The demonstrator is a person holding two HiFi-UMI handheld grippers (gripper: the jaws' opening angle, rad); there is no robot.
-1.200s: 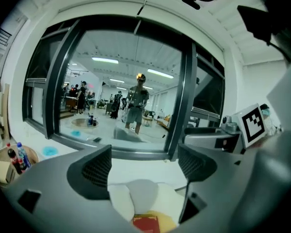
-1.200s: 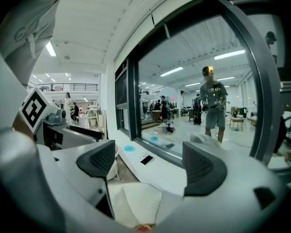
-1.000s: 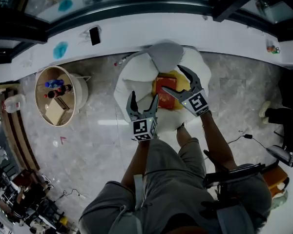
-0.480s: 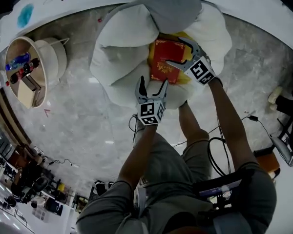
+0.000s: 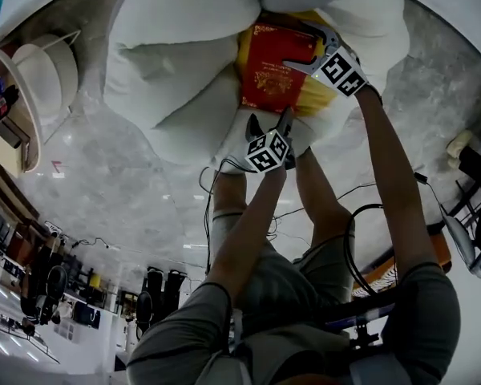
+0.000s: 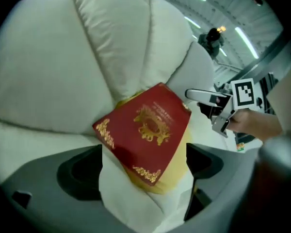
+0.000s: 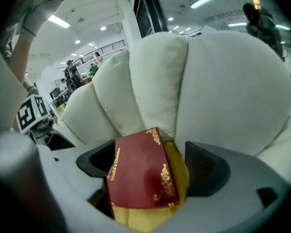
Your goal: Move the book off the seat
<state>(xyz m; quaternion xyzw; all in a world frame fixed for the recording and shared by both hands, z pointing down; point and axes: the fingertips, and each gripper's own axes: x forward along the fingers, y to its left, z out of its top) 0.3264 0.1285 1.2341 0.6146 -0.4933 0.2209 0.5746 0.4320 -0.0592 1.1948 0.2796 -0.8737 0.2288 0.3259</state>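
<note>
In the head view, pale marble floor (image 5: 104,191) filled the left side, and next to it stood the white seat (image 5: 176,54), built of plump petal-shaped cushions. On the seat's middle lay the red book (image 5: 276,66) with gold ornament on its cover, flat on a yellow cushion (image 5: 325,99) and cover up. The left gripper (image 5: 270,123) hung at the seat's front edge, just short of the book's near end. Its 2 jaws had just been opening and stood spread wide. In the left gripper view, only white upholstery and the book's near corner (image 6: 145,130) showed ahead of that gripper (image 6: 143,171), with nothing pinched. Further right, the right gripper (image 5: 294,46) reached in over the book's right side. In the right gripper view, its (image 7: 150,166) jaws were also spread, 1 on each side of the book (image 7: 140,174). The right-hand pad stood clear of the cover, with yellow cushion showing in the gap, and the book rested on the seat rather than in a grip.
</note>
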